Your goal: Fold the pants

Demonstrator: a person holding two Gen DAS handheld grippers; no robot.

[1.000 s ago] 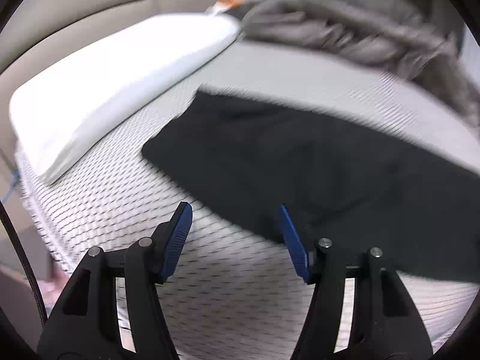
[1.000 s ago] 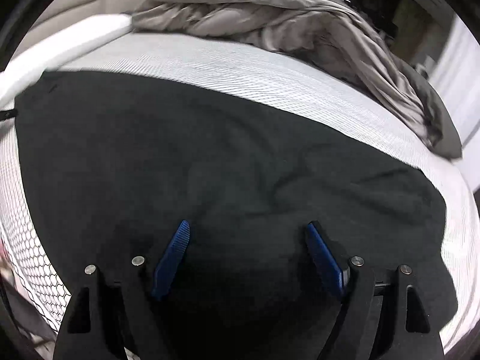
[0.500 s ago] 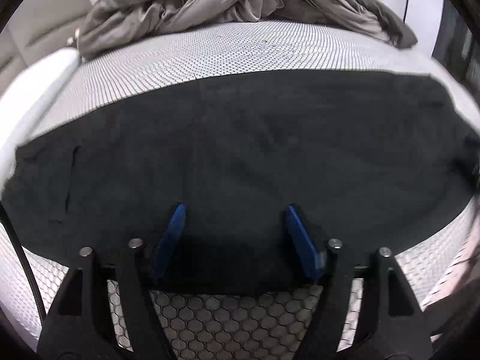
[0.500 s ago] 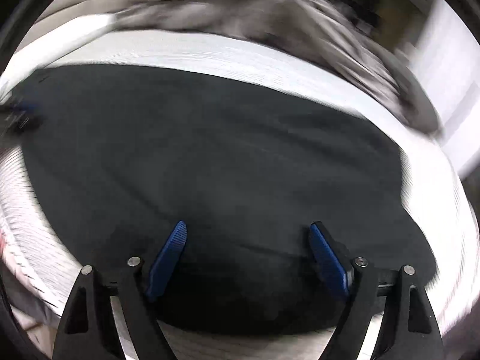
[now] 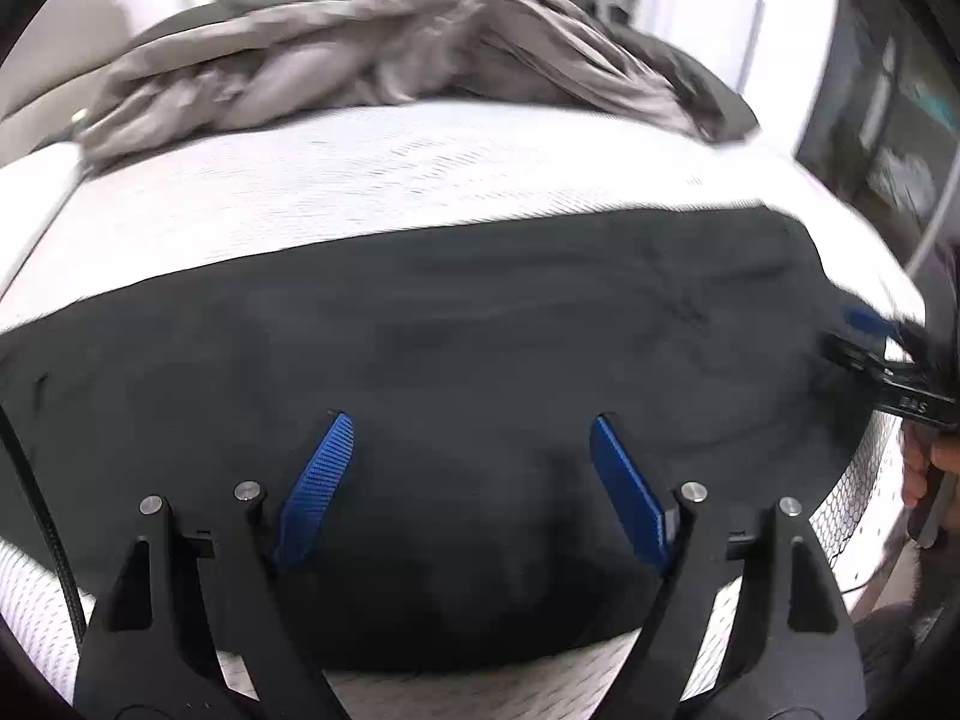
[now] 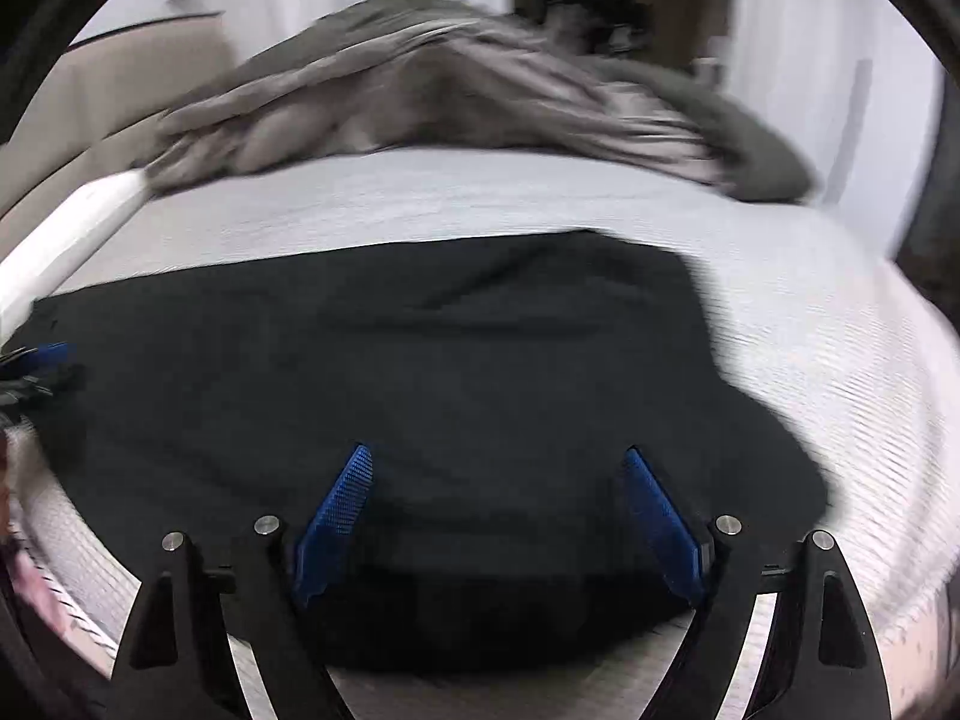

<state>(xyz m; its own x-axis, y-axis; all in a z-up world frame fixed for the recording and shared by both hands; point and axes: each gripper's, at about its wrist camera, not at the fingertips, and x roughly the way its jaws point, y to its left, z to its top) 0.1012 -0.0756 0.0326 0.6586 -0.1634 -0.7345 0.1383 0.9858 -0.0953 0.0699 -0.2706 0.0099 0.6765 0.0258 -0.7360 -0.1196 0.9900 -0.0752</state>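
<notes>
Both tongs released: my left gripper (image 5: pixel 468 444) has jaws spread & opening further, nothing pinched; blue pads (image 5: pixel 315 489) hang over black cloth w/o pressing it. My right gripper (image 6: pixel 495 480) also spread wide, empty, pads over same cloth.

Pants (image 5: pixel 450 372): black, lying flat across near part of bed, w/ near edge just past my fingertips in both views. Shallow creases toward right end in left view. Right view shows right end of pants (image 6: pixel 750 420) rounded off, ending on mattress.

Mattress cover (image 5: pixel 390 180): white, mesh/honeycomb weave, bare strip beyond the pants & below near edge.

Grey blanket (image 5: pixel 384 54) bunched at far side, well apart from pants. White pillow (image 6: pixel 66 228) at left edge of right view, just beside pants' left end.

Frames blurred; finer detail n/a.
</notes>
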